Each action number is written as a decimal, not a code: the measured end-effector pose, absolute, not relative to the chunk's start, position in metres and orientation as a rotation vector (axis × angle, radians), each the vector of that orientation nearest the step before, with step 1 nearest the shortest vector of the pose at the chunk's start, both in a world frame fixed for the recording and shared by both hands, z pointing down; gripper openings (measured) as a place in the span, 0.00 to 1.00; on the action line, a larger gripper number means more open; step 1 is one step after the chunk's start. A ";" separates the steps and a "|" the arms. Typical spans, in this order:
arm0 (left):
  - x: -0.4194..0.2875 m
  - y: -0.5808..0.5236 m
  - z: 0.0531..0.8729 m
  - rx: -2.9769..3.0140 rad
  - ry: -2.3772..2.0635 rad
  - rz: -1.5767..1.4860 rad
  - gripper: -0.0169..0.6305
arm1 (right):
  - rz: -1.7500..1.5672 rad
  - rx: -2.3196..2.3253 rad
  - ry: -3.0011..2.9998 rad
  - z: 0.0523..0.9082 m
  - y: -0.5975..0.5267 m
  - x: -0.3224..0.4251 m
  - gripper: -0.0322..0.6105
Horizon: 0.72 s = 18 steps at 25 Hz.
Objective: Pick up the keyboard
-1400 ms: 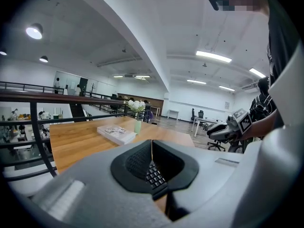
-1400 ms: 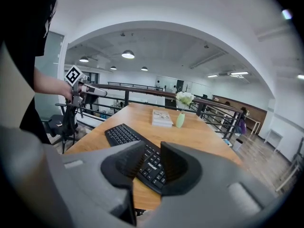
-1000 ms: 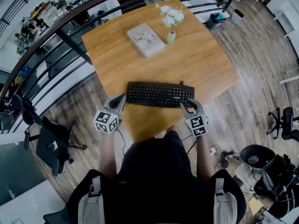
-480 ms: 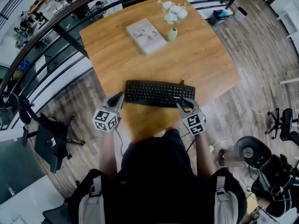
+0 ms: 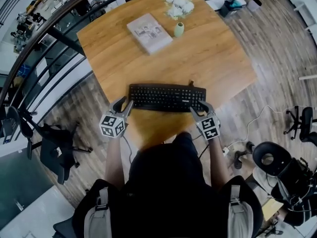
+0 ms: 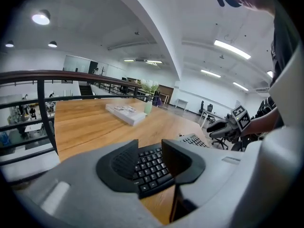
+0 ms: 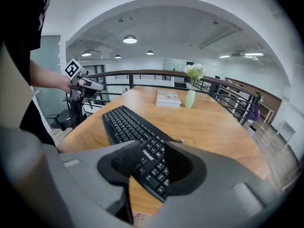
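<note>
the jaws of the left gripper [image 5: 124, 104] and right gripper [image 5: 199, 107], opening loose astride the keyboard's [image 5: 167, 97] ends at the bench's [image 5: 213, 58] near edge, should be closed evenly before a level lift.

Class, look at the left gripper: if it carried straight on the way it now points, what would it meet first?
Most likely the keyboard: its left end lies right ahead, showing between the opening jaws of the left gripper, which do not press on it. Exact depth is hard to judge.

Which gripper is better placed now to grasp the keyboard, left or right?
Right, slightly. The end of the keyboard lies between the opening fingers of the right gripper; the left gripper, also opening, is just short of the other end. Neither grips yet.
</note>
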<state>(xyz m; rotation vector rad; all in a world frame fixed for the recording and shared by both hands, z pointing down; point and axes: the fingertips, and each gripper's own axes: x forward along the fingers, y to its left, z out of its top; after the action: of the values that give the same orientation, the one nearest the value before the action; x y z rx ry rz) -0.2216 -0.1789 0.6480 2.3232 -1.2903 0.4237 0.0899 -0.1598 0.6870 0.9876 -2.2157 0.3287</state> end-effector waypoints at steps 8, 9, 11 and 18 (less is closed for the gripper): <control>-0.226 -0.194 0.693 2.255 -1.287 0.566 0.32 | 0.447 1.020 -2.137 0.725 -0.167 0.124 0.36; -0.227 -0.196 0.700 2.230 -1.284 0.555 0.34 | 0.466 1.019 -2.125 0.731 -0.167 0.128 0.37; -0.229 -0.200 0.713 2.173 -1.280 0.514 0.39 | 0.507 1.028 -2.100 0.744 -0.169 0.137 0.41; -0.228 -0.206 0.751 2.098 -1.225 0.575 0.46 | 0.641 1.108 -2.052 0.769 -0.181 0.161 0.44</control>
<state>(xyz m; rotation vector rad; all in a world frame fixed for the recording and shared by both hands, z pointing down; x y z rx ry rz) -0.2281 -0.2057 0.7506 2.0980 -1.2254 0.5749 0.1608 -0.1807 0.7688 1.1080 -2.0518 0.6414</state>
